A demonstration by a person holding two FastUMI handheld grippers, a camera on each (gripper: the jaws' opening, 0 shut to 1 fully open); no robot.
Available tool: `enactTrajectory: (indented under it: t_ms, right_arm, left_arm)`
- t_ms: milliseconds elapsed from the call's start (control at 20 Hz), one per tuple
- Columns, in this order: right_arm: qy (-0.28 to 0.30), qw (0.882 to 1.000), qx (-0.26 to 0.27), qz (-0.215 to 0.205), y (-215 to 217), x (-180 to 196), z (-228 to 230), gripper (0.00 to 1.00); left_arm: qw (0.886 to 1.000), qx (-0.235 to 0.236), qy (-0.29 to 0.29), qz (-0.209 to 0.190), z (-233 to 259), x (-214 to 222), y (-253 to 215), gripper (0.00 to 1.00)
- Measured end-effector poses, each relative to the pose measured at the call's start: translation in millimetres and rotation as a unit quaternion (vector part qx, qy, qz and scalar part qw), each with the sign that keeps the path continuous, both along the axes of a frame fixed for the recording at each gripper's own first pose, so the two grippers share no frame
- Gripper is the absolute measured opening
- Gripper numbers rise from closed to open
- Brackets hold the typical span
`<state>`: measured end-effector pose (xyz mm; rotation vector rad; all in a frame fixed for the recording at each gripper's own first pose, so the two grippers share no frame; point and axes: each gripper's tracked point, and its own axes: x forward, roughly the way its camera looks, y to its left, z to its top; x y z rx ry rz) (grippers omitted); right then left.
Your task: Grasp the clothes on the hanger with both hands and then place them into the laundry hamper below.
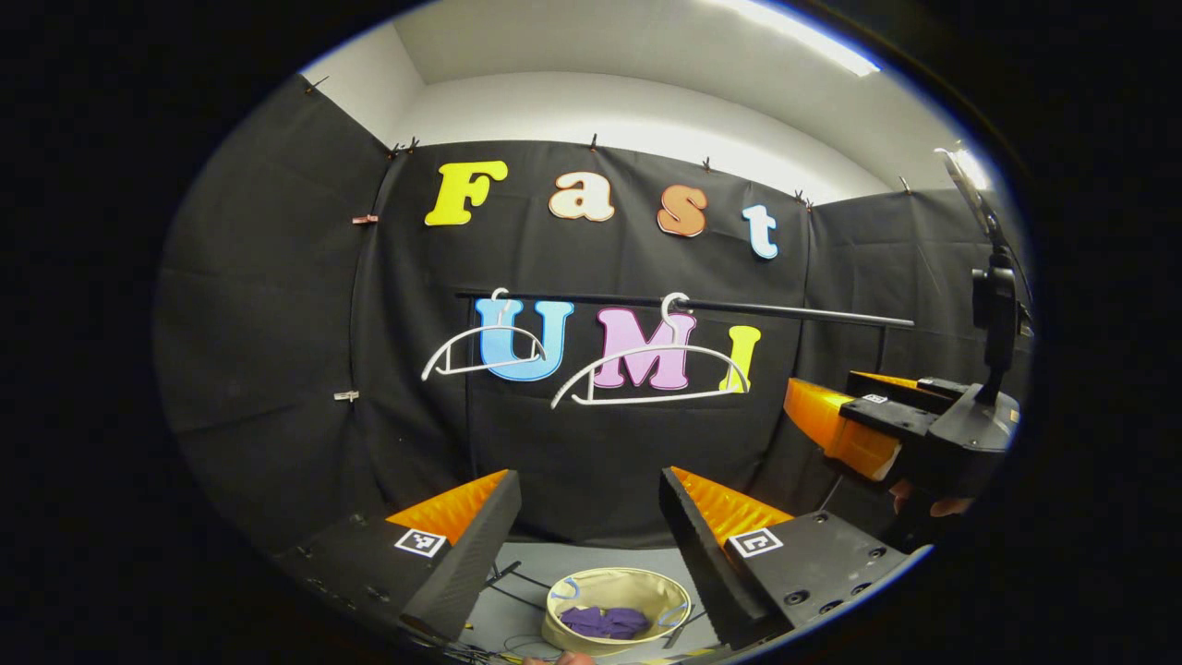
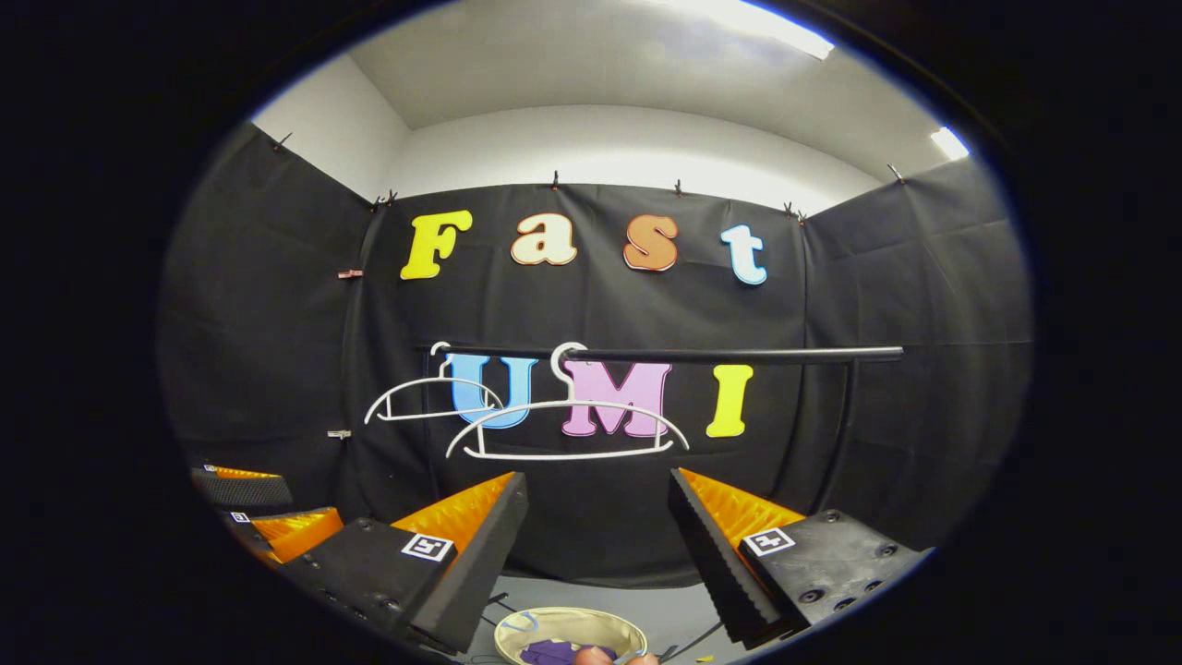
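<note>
Two bare white hangers [image 1: 651, 374] [image 1: 482, 349] hang on a black rail [image 1: 739, 309]; in the right gripper view they are the hangers [image 2: 568, 427] [image 2: 432, 399] on the rail [image 2: 720, 354]. Below, a round cream hamper [image 1: 617, 610] holds purple clothes [image 1: 605, 621]; its rim [image 2: 570, 628] and the purple clothes [image 2: 549, 652] sit at the bottom edge. My left gripper [image 1: 591, 503] is open and holds nothing. My right gripper [image 2: 598, 508] is open too, and appears as the right gripper [image 1: 863, 416] at the right of the left gripper view. The left gripper's fingers [image 2: 277, 517] sit at lower left.
Grey floor [image 1: 517, 610] with thin cables lies around the hamper. A stand with a black device [image 1: 997, 305] rises at far right. Black cloth walls close the booth on three sides. A fingertip [image 2: 591, 658] pokes in at the bottom edge.
</note>
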<state>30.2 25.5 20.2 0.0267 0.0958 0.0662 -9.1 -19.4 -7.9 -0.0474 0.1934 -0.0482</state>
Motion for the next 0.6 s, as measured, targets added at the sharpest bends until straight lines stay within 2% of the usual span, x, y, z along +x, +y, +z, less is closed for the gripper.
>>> enactTrajectory:
  t_ms: [300,350,450,500,600]
  right_arm:
    - [0.004,1.0,0.001,0.003,2.6,-0.2,-3.5,0.98]
    - [0.005,1.0,0.002,0.003,2.9,-0.3,-3.6,0.93]
    - [0.006,1.0,0.001,0.004,2.9,-1.5,-4.0,0.93]
    - [0.005,1.0,0.001,0.004,2.2,-1.8,-3.6,0.98]
    - [0.005,1.0,0.002,0.004,2.0,-1.2,-3.8,0.98]
  left_arm:
    - [1.0,0.0,0.002,-0.005,-1.7,0.6,-3.3,0.95]
    - [1.0,0.001,0.004,-0.005,-2.9,0.9,-4.0,0.95]
    - [1.0,0.0,0.004,-0.006,-2.3,0.1,-4.9,0.95]
    - [1.0,0.0,0.004,-0.007,-1.0,0.0,-5.2,0.95]
    - [1.0,-0.001,0.004,-0.007,-1.6,-1.3,-5.6,0.95]
